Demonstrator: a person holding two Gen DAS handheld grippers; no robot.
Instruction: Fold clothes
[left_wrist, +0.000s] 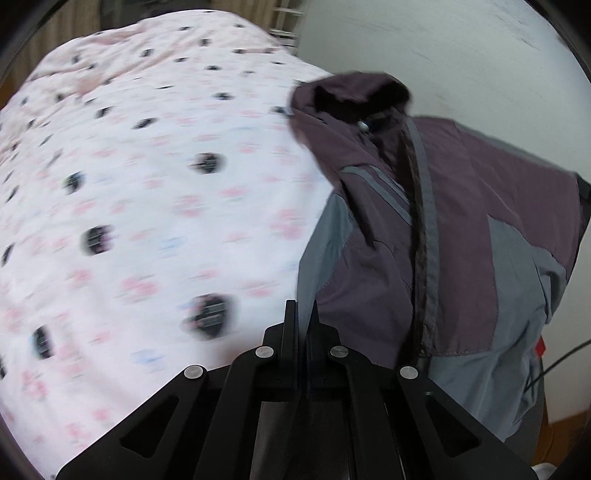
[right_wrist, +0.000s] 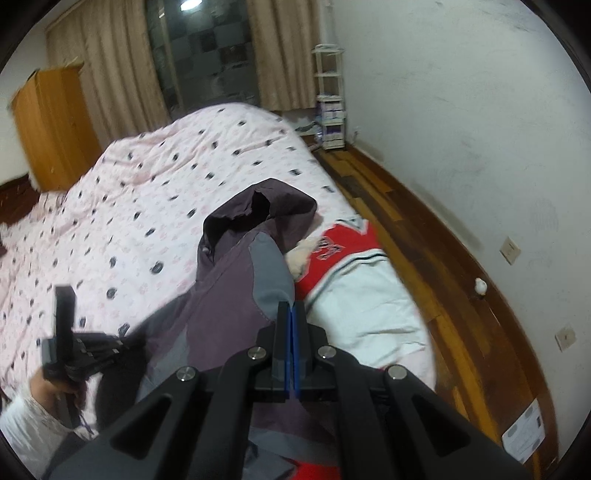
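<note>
A purple and grey hooded jacket (left_wrist: 461, 229) hangs lifted above the bed, hood (left_wrist: 354, 96) at the far end. My left gripper (left_wrist: 304, 314) is shut on the jacket's grey edge. In the right wrist view the jacket (right_wrist: 236, 273) stretches from the hood (right_wrist: 258, 206) toward me. My right gripper (right_wrist: 291, 310) is shut on its grey panel. The left gripper (right_wrist: 64, 325) shows at lower left, held by a hand, with jacket fabric running to it.
The bed has a pink patterned quilt (right_wrist: 147, 192). A red and white jersey (right_wrist: 354, 273) lies at the bed's right edge beside the jacket. Wooden floor (right_wrist: 436, 258) and a white wall are on the right. A wooden cabinet (right_wrist: 51, 125) and a white shelf (right_wrist: 330, 99) stand at the back.
</note>
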